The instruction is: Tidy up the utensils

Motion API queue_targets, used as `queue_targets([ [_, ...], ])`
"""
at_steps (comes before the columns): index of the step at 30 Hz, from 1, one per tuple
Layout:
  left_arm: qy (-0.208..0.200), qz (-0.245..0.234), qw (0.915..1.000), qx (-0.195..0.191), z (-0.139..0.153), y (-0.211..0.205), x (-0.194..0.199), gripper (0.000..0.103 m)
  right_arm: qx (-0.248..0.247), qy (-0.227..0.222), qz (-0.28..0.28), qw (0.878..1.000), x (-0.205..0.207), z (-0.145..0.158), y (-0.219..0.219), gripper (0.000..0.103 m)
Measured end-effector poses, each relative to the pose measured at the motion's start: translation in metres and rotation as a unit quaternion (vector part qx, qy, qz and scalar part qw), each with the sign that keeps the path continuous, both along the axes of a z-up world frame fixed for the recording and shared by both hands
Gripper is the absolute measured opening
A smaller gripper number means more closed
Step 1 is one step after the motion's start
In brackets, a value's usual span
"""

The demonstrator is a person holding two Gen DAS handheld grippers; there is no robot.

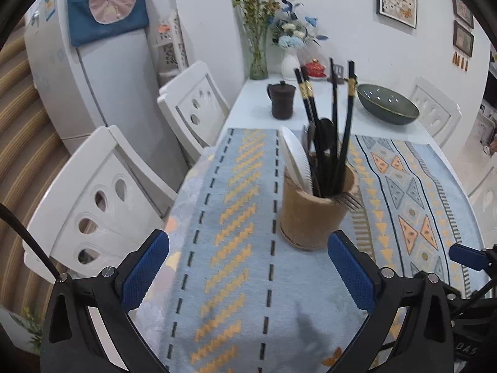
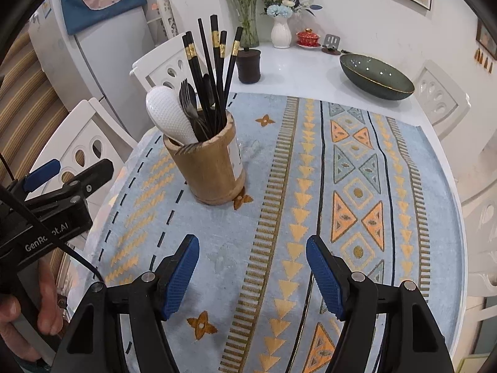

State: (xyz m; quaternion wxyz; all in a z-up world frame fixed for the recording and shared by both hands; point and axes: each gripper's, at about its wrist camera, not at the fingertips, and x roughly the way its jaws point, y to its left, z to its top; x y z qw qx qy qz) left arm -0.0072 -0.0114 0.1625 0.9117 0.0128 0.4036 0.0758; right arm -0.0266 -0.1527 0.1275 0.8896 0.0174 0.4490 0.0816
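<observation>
A wooden utensil holder (image 1: 315, 209) stands upright on the patterned blue cloth (image 1: 239, 248); it also shows in the right wrist view (image 2: 208, 168). It holds black chopsticks (image 1: 338, 115) (image 2: 214, 71), a white rice paddle (image 1: 295, 158) (image 2: 169, 115), and dark forks and spoons (image 2: 188, 99). A fork's tines stick out at the holder's rim (image 1: 352, 200). My left gripper (image 1: 248, 267) is open and empty, just in front of the holder. My right gripper (image 2: 253, 270) is open and empty, nearer the table's front, with the holder ahead to the left. The left gripper's body (image 2: 56, 199) shows at the left of the right wrist view.
A dark green bowl (image 1: 386, 104) (image 2: 376, 76), a brown lidded cup (image 1: 281, 101) (image 2: 248, 65), flower vases (image 1: 257, 59) (image 2: 281, 31) and a red lidded dish (image 2: 307, 37) stand at the table's far end. White chairs (image 1: 102, 205) line both sides. A fridge (image 1: 93, 77) stands at the left.
</observation>
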Motion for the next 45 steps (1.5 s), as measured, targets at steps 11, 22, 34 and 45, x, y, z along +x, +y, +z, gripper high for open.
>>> queue_targets([
  [11, 0.027, 0.025, 0.9987, 0.037, -0.003, -0.009, -0.006, 0.103, 0.010, 0.016, -0.006, 1.000, 0.000, -0.007, -0.003, 0.069],
  [22, 0.027, 0.025, 0.9978, 0.055, 0.009, -0.022, -0.016, 0.103, 0.010, 0.027, -0.017, 0.999, 0.001, -0.016, -0.010, 0.069],
  [34, 0.041, 0.003, 0.9986, 0.033, 0.005, -0.034, -0.019, 0.103, 0.022, 0.041, -0.026, 0.999, 0.000, -0.025, -0.018, 0.069],
  [45, 0.060, -0.004, 0.9977, 0.031, -0.007, -0.038, -0.019, 0.103, 0.021, 0.045, -0.029, 0.998, -0.002, -0.028, -0.019, 0.069],
])
